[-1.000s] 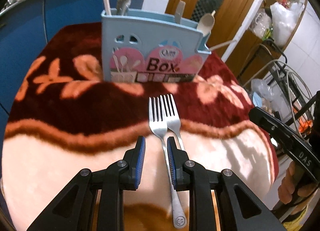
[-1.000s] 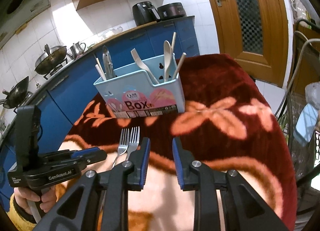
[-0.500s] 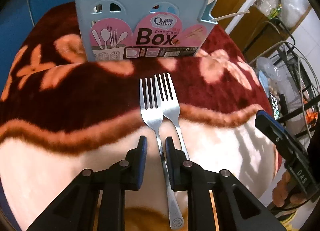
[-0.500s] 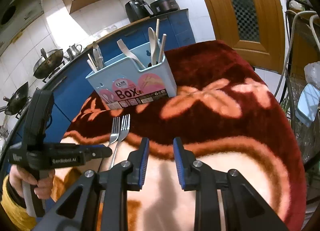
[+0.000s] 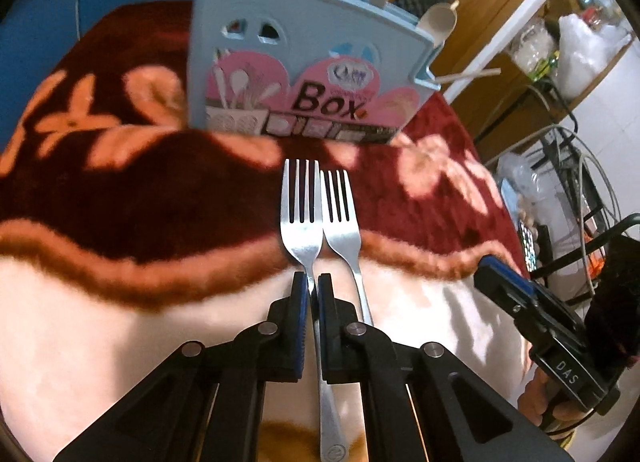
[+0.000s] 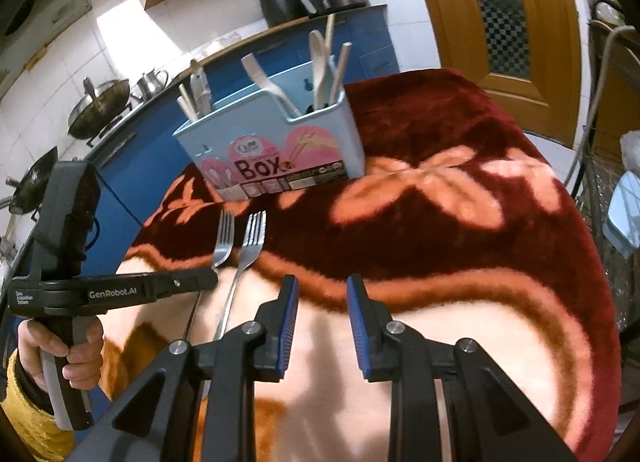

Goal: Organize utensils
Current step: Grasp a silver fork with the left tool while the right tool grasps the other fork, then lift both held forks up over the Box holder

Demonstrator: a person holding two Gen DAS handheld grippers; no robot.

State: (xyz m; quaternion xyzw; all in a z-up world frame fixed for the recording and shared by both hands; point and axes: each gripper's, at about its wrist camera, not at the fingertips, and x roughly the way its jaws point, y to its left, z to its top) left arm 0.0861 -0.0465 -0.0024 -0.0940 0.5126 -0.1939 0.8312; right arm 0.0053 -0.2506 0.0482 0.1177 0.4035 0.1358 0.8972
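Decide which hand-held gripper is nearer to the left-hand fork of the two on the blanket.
Left. The left hand-held gripper is shut on that left-hand fork at its neck. The right hand-held gripper is open over the blanket, off to the forks' right.

Two steel forks lie side by side on the blanket, tines toward the box: the left fork and the right fork. The light blue utensil box stands upright behind them, with spoons and chopsticks inside.
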